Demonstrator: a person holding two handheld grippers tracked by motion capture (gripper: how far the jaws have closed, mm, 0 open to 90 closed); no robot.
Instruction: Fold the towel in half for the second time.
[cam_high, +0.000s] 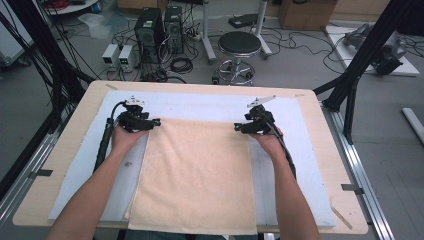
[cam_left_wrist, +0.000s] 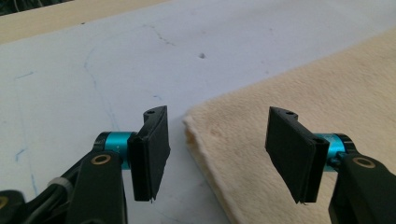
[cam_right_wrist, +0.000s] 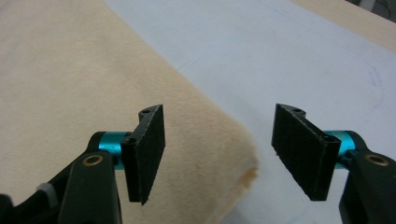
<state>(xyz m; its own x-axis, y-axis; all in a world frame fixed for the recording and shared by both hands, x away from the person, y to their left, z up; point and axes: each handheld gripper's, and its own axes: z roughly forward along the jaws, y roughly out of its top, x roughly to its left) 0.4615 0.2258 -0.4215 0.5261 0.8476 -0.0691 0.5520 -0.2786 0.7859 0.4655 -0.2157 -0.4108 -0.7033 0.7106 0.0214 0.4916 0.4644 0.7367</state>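
Observation:
A cream towel (cam_high: 195, 170) lies flat on a pale blue mat (cam_high: 200, 102) that covers the wooden table (cam_high: 60, 150). My left gripper (cam_high: 141, 121) sits at the towel's far left corner and my right gripper (cam_high: 249, 125) at its far right corner. In the left gripper view the jaws of the left gripper (cam_left_wrist: 218, 130) stand open, with the towel's corner (cam_left_wrist: 196, 123) lying on the mat between them, untouched by the pads. In the right gripper view the right gripper (cam_right_wrist: 217, 135) is open too, and the towel's corner (cam_right_wrist: 245, 163) lies between its pads.
The towel's near edge hangs at the table's front edge. Beyond the table's far edge stand a round stool (cam_high: 239, 45) and computer towers (cam_high: 150, 27) among cables on the floor. Black frame struts (cam_high: 360, 65) rise at the right and black cables (cam_high: 45, 65) hang at the left.

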